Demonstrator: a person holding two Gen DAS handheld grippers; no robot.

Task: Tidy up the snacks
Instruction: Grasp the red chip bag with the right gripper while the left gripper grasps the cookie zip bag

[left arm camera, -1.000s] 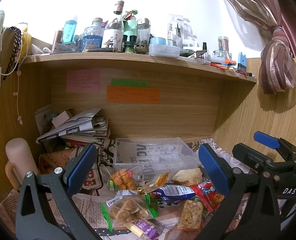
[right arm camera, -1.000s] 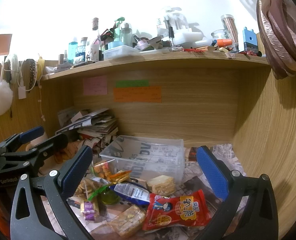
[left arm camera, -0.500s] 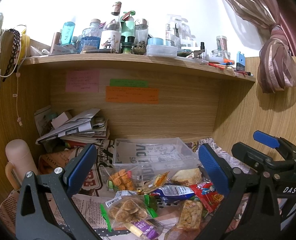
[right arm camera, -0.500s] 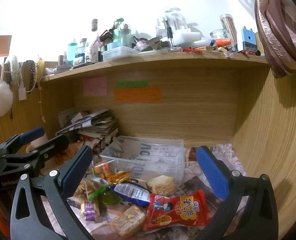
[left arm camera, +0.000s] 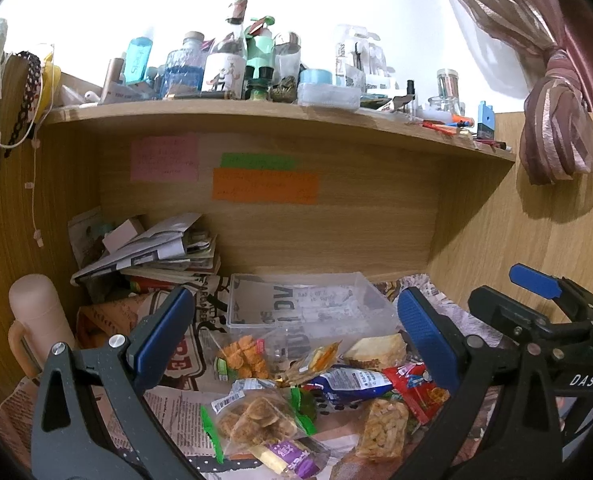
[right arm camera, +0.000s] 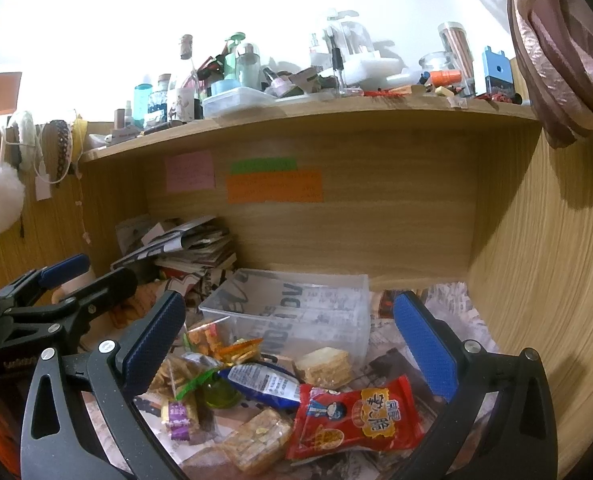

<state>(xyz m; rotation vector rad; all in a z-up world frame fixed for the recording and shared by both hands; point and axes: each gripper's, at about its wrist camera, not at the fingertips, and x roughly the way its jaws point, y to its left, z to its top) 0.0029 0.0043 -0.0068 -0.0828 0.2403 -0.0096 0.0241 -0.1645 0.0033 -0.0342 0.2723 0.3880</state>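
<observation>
In the left wrist view, the fingers [left arm camera: 164, 332] of the left gripper [left arm camera: 292, 332] stand wide apart with nothing between them, poised above the snack pile. Below lie a clear bag of round crackers [left arm camera: 252, 420], a purple-wrapped bar [left arm camera: 290, 454], a bag of orange snacks [left arm camera: 242, 358], a dark blue packet [left arm camera: 352, 382], a peanut brittle bar [left arm camera: 384, 426] and a pale wafer block [left arm camera: 378, 350], all loose on the newspaper [left arm camera: 176, 412] covering the desk. Behind them sits the clear plastic bin [left arm camera: 308, 304]; through its walls only newsprint shows, so it looks empty. The right gripper [left arm camera: 536, 304] enters at the right edge, also holding nothing.

In the right wrist view, the right gripper's blue pads are likewise spread wide and empty, framing the red snack packet [right arm camera: 356, 416] at the pile's near edge. The wafer block rests just against the bin's front wall, outside it. The left gripper shows at the left edge, apart from the snacks.

Judging from this, the organizing has barely begun: no snack is in the bin and none is gripped, so every packet remains to be picked up and placed.
</observation>
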